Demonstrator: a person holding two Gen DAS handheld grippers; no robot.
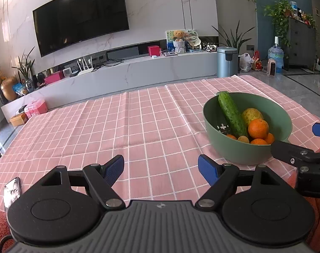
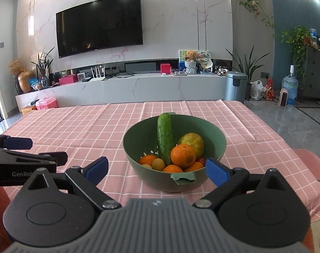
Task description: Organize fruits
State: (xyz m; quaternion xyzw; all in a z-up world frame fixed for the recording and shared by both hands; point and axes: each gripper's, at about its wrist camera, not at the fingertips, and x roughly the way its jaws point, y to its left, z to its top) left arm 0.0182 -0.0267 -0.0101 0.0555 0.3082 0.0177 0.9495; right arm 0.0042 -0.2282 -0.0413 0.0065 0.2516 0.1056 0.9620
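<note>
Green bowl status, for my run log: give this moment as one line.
left claw open, empty | right claw open, empty, facing green bowl | bowl holds cucumber, oranges | nothing grasped

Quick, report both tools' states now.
Left tool: open, holding nothing.
Right tool: open, holding nothing, at the green bowl.

Left gripper [image 1: 161, 169] jaws spread wide, right gripper [image 2: 156, 168] likewise, side by side
</note>
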